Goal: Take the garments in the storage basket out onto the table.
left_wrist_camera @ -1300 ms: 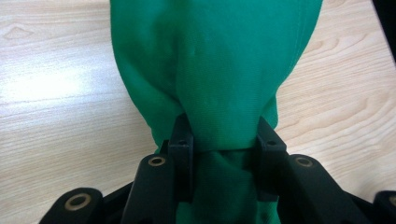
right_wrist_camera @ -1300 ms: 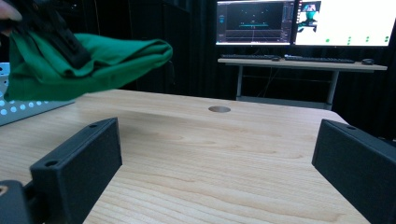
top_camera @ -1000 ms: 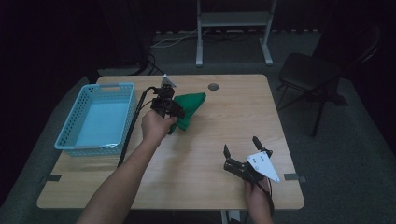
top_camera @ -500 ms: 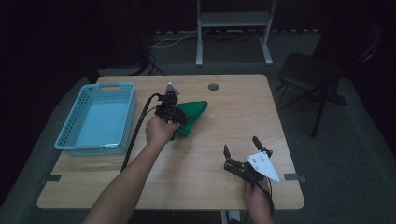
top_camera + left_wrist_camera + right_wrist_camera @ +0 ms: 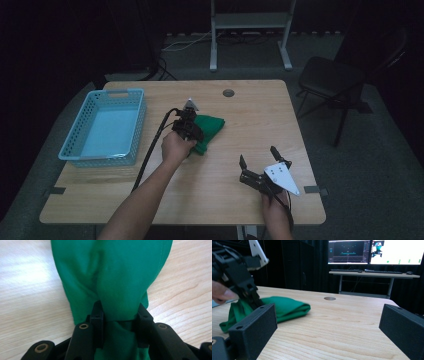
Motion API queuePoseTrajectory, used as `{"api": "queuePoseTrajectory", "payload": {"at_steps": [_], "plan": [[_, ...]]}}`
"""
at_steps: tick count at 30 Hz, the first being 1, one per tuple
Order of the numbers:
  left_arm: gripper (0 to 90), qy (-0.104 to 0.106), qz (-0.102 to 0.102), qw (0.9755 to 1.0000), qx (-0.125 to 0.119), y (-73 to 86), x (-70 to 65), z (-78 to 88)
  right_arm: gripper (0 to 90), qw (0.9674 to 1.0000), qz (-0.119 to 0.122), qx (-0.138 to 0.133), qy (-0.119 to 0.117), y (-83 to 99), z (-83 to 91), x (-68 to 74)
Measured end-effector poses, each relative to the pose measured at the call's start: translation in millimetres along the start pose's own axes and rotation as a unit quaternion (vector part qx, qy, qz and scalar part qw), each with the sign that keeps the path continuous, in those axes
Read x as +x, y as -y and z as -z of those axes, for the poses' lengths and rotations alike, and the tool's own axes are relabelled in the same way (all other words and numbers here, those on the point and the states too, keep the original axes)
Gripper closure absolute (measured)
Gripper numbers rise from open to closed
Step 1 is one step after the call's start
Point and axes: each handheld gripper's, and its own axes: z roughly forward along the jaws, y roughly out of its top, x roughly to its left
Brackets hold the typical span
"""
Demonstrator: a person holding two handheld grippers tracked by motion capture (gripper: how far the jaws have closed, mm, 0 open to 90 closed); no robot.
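Green cloth [image 5: 110, 277] is pinched in my left gripper [image 5: 120, 315] right now, jaws squeezed narrow on a bunched fold near the cloth's end closest to me. From the high view the cloth [image 5: 207, 132] sits on the table [image 5: 250, 115] just right of the basket [image 5: 105, 127], near but not touching it, as far as I can tell.

The bit that matters for the next move: the basket lies to the left of the cloth, and the cloth's long axis runs away from my jaws, out toward the far right. So most of the fabric trails off on the side opposite the basket. My guess is that if I swing left, the loose end drags across the wood behind the grip, and I'd want some lift first so it clears the basket's rim.

My right gripper [image 5: 260, 162] is well apart from the basket, down by the table's near edge, jaws spread wide with nothing in them. In the right gripper view the cloth [image 5: 284, 307] lies ahead and to the left. The left hand [image 5: 175, 147] is clearly the nearer one, so this is its job.
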Motion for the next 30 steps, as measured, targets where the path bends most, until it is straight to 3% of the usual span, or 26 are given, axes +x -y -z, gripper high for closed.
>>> {"api": "queuePoseTrajectory", "payload": {"at_steps": [10,15,19,25,27,28,30], "plan": [[66.7,-0.008,-0.014,0.9998,-0.012,4.6,-3.3,-2.0,0.9,1.0000,-0.001,0.001,0.000,0.0,0.1,0.2],[60.0,-0.011,-0.019,0.9995,-0.020,6.8,-6.5,-3.0,0.9,1.0000,-0.001,0.001,0.000,0.0,0.1,0.3],[59.5,-0.016,-0.022,0.9994,-0.023,7.7,-7.9,-3.0,0.9,1.0000,-0.001,0.001,0.000,0.0,0.2,0.3],[62.1,-0.010,-0.030,0.9994,-0.014,7.7,-7.1,-2.2,0.9,1.0000,-0.002,0.001,0.000,0.0,0.3,0.3],[60.4,0.002,-0.026,0.9995,-0.015,7.6,-5.4,-2.7,0.9,1.0000,-0.002,0.001,0.000,0.0,0.3,0.3],[55.3,0.020,-0.019,0.9995,-0.015,7.1,-4.2,-2.9,0.9,1.0000,-0.002,0.001,0.000,0.0,0.3,0.3],[37.1,0.054,-0.007,0.9985,-0.005,4.6,-3.8,-3.3,0.9,1.0000,-0.001,0.001,0.000,0.0,0.2,0.3]]}}
